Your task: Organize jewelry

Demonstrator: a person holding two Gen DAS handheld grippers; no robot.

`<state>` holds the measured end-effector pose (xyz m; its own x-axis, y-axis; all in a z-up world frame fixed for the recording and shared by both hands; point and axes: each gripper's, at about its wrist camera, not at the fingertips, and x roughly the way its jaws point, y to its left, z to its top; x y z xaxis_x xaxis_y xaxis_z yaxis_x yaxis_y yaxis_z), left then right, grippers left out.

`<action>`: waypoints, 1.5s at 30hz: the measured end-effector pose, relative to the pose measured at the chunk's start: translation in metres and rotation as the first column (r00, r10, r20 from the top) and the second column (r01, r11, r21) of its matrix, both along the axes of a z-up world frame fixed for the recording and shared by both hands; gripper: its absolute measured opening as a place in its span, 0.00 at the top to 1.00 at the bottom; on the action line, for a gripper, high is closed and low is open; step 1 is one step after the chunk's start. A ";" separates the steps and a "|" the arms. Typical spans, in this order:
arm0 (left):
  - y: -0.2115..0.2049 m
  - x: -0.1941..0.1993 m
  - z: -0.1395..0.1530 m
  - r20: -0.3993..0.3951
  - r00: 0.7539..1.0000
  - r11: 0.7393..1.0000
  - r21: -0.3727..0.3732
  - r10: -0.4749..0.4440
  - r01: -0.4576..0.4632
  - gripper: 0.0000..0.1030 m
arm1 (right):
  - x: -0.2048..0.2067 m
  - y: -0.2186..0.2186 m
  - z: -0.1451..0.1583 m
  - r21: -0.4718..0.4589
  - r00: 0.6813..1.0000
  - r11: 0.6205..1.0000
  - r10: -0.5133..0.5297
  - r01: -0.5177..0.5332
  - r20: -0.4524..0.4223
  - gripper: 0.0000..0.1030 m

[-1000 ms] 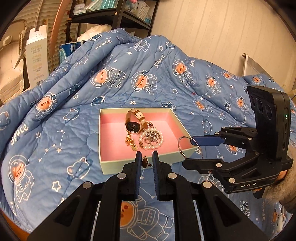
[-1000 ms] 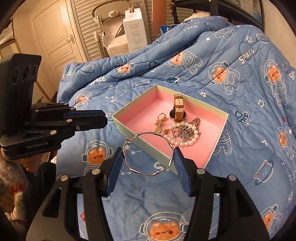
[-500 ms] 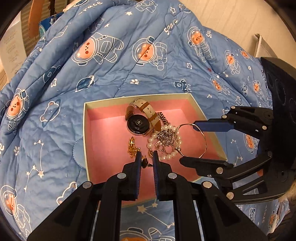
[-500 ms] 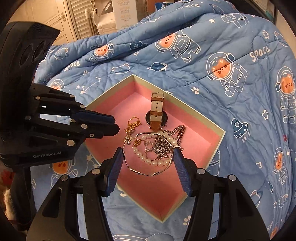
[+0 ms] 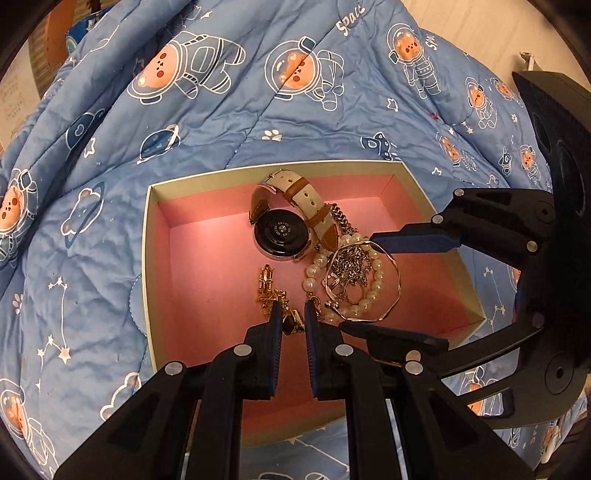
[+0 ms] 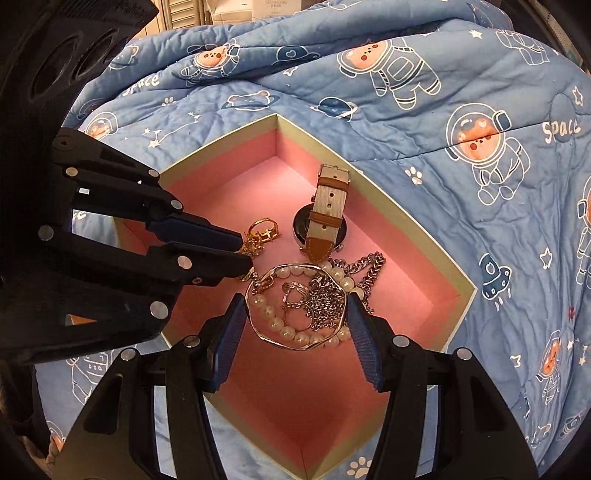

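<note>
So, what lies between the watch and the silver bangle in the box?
In the right wrist view, pearl beads and a silver chain lie between the watch and the silver bangle held in the right gripper.

Probably a home bedroom: rumpled blue astronaut-bear quilt (image 5: 258,110), louvred closet doors (image 6: 184,14) behind.
</note>
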<state>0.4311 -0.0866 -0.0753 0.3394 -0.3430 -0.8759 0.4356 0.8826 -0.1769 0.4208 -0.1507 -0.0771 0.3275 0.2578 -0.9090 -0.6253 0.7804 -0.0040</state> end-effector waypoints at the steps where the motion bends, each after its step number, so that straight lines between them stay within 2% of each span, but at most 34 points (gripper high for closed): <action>1: 0.000 0.000 0.000 0.000 1.000 1.000 0.000 0.003 -0.003 0.89 | 0.001 0.002 -0.002 -0.007 1.000 1.000 0.003 -0.003 -0.003 0.46; 9: 0.000 0.003 -0.004 -0.011 1.000 1.000 -0.002 0.008 -0.008 0.87 | 0.004 0.004 -0.009 -0.019 1.000 1.000 0.015 -0.015 -0.014 0.45; 12: 0.000 0.003 -0.003 -0.002 1.000 1.000 -0.007 0.011 -0.011 0.78 | 0.003 0.005 -0.008 -0.025 1.000 0.999 0.019 -0.019 0.005 0.35; 17: 0.001 0.003 0.004 0.014 1.000 0.999 -0.041 0.025 -0.024 0.69 | 0.001 0.002 -0.005 -0.021 0.999 0.999 0.031 -0.030 0.024 0.34; 21: 0.006 0.000 0.015 0.046 0.998 0.994 -0.096 0.050 -0.046 0.54 | -0.005 -0.003 0.002 -0.007 0.998 1.000 0.031 -0.031 0.056 0.32; 24: 0.013 -0.006 0.024 0.081 0.992 0.989 -0.116 0.096 -0.086 0.34 | -0.013 -0.010 0.010 0.010 0.995 1.000 0.011 -0.012 0.096 0.30; 25: 0.017 -0.010 0.028 0.098 0.988 0.988 -0.118 0.115 -0.103 0.26 | -0.017 -0.012 0.014 0.014 0.993 1.000 0.003 -0.005 0.116 0.23; 26: 0.021 -0.015 0.032 0.114 0.984 0.984 -0.126 0.139 -0.125 0.22 | -0.022 -0.016 0.018 0.025 0.990 1.000 -0.011 0.008 0.138 0.18; 27: 0.028 -0.021 0.036 0.130 0.977 0.978 -0.139 0.170 -0.152 0.16 | -0.028 -0.021 0.022 0.033 0.986 0.999 -0.032 0.027 0.161 0.17; 30: 0.046 -0.048 0.048 0.180 0.958 0.963 -0.195 0.222 -0.186 0.11 | -0.053 -0.036 0.038 0.085 0.972 0.994 -0.082 0.065 0.218 0.15; 34: 0.061 -0.094 0.056 0.283 0.917 0.953 -0.188 0.282 -0.236 0.07 | -0.096 -0.049 0.054 0.155 0.921 0.972 -0.219 0.177 0.323 0.10; 37: 0.069 -0.133 0.059 0.361 0.870 0.940 -0.177 0.336 -0.290 0.07 | -0.138 -0.056 0.063 0.250 0.848 0.926 -0.363 0.282 0.386 0.08; 38: 0.070 -0.145 0.060 0.381 0.854 0.934 -0.173 0.355 -0.312 0.07 | -0.151 -0.056 0.065 0.276 0.825 0.910 -0.400 0.308 0.399 0.06; 42: 0.075 -0.196 0.064 0.444 0.801 0.916 -0.182 0.401 -0.358 0.07 | -0.204 -0.057 0.073 0.358 0.751 0.847 -0.520 0.392 0.407 0.06; 45: 0.078 -0.237 0.071 0.484 0.771 0.910 -0.186 0.414 -0.372 0.07 | -0.244 -0.059 0.084 0.402 0.693 0.804 -0.587 0.439 0.418 0.06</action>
<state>0.1939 -0.0085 -0.0043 0.8420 -0.1392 -0.5212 0.0991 0.9896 -0.1043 0.1763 -0.2102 0.0068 0.8601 0.1007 -0.5001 -0.0882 0.9949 0.0485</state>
